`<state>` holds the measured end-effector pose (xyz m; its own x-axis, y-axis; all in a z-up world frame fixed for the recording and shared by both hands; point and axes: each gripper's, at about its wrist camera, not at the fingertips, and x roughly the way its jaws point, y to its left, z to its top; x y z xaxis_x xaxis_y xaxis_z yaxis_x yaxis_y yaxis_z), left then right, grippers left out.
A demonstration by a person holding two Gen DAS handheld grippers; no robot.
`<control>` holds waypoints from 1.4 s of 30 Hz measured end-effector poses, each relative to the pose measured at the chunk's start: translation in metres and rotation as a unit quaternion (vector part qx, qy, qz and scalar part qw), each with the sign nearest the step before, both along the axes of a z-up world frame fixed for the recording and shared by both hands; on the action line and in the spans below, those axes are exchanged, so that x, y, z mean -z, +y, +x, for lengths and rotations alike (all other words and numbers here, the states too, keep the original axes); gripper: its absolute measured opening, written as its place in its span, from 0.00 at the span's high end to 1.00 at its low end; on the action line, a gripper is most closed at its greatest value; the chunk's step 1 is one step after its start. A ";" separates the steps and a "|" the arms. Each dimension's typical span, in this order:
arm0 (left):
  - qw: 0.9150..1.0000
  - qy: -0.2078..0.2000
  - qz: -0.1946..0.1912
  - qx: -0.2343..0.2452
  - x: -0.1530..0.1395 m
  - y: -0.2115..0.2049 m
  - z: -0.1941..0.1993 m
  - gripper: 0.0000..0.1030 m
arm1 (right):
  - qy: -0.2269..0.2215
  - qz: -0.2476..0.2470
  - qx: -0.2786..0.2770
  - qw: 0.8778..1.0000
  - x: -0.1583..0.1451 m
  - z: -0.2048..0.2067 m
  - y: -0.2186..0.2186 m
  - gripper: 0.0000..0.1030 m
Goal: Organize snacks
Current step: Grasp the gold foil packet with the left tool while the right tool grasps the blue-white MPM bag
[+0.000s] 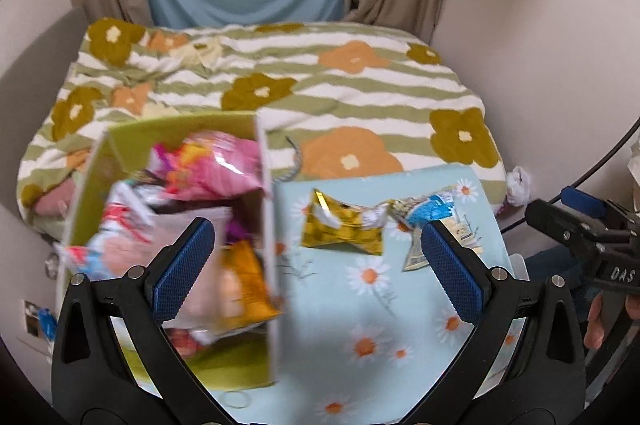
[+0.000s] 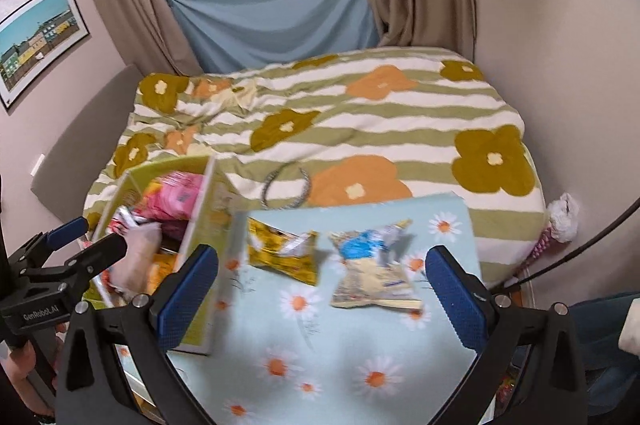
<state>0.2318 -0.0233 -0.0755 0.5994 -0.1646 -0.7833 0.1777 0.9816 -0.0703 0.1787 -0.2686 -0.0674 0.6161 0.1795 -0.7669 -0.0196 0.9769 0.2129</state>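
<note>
Two snack bags lay on the daisy table, near its far edge: a gold bag [image 2: 286, 257] and a blue and yellow bag [image 2: 372, 273], just beside each other. They looked light, crinkly and slippery, with soft middles. A flat sealed end seemed the best place to pinch.

The green box [image 1: 120, 141] stood at the table's left side, already piled with snacks, with a pink bag [image 1: 216, 165] on top.

The left gripper [image 1: 316, 257] and right gripper [image 2: 322, 285] both had their jaws wide open, holding nothing.
</note>
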 end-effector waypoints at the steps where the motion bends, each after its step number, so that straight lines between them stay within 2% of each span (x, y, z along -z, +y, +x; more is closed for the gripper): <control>1: 1.000 0.009 0.001 0.001 0.009 -0.010 0.006 0.00 | 0.005 0.000 0.000 1.000 0.004 0.002 -0.005 0.00; 8: 0.998 0.050 0.029 -0.004 0.069 -0.055 0.043 0.00 | 0.052 0.014 -0.016 0.998 0.049 0.027 -0.041 0.00; 11: 0.996 0.062 0.070 0.010 0.093 -0.069 0.051 0.00 | 0.071 0.022 -0.026 0.997 0.072 0.041 -0.049 0.00; 14: 0.988 0.065 0.133 0.043 0.110 -0.083 0.056 0.00 | 0.086 0.034 -0.035 0.995 0.093 0.052 -0.052 0.00; 16: 0.980 0.069 0.173 0.071 0.120 -0.089 0.058 0.00 | 0.094 0.044 -0.041 0.994 0.104 0.057 -0.052 0.00; 18: 0.968 0.076 0.217 0.105 0.131 -0.096 0.062 0.00 | 0.102 0.054 -0.046 0.992 0.114 0.062 -0.051 0.00; 21: 0.944 0.082 0.275 0.162 0.146 -0.108 0.066 0.00 | 0.112 0.065 -0.052 0.990 0.127 0.069 -0.048 0.00; 22: 0.934 0.083 0.294 0.185 0.151 -0.114 0.067 0.01 | 0.115 0.067 -0.053 0.990 0.130 0.071 -0.046 0.00; 25: 0.916 0.098 0.315 0.227 0.165 -0.122 0.073 0.03 | 0.124 0.074 -0.054 0.988 0.140 0.076 -0.045 0.00; 29: 0.895 0.109 0.345 0.261 0.178 -0.129 0.084 0.03 | 0.134 0.077 -0.053 0.987 0.151 0.081 -0.043 0.00; 32: 0.880 0.135 0.361 0.278 0.189 -0.134 0.093 0.04 | 0.134 0.087 -0.051 0.986 0.158 0.083 -0.043 0.00; 33: 0.876 0.142 0.364 0.281 0.193 -0.135 0.095 0.09 | 0.134 0.090 -0.052 0.986 0.161 0.084 -0.043 0.00; 35: 0.875 0.154 0.359 0.287 0.199 -0.138 0.097 0.20 | 0.133 0.088 -0.051 0.986 0.164 0.085 -0.043 0.00; 37: 0.877 0.173 0.349 0.283 0.204 -0.136 0.101 0.21 | 0.134 0.090 -0.050 0.986 0.168 0.086 -0.044 0.00; 39: 0.878 0.193 0.346 0.269 0.211 -0.132 0.104 0.28 | 0.136 0.097 -0.047 0.985 0.172 0.087 -0.044 0.00; 40: 0.881 0.197 0.339 0.264 0.211 -0.130 0.104 0.29 | 0.136 0.098 -0.047 0.985 0.173 0.088 -0.044 0.00; 42: 0.888 0.211 0.318 0.255 0.210 -0.127 0.107 0.39 | 0.136 0.101 -0.048 0.984 0.175 0.089 -0.044 0.00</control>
<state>0.3388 -0.1500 -0.2853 0.2041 0.2256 -0.9526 0.7006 0.6459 0.3031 0.2674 -0.3127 -0.2425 0.3660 0.3923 -0.8439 -0.0252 0.9106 0.4124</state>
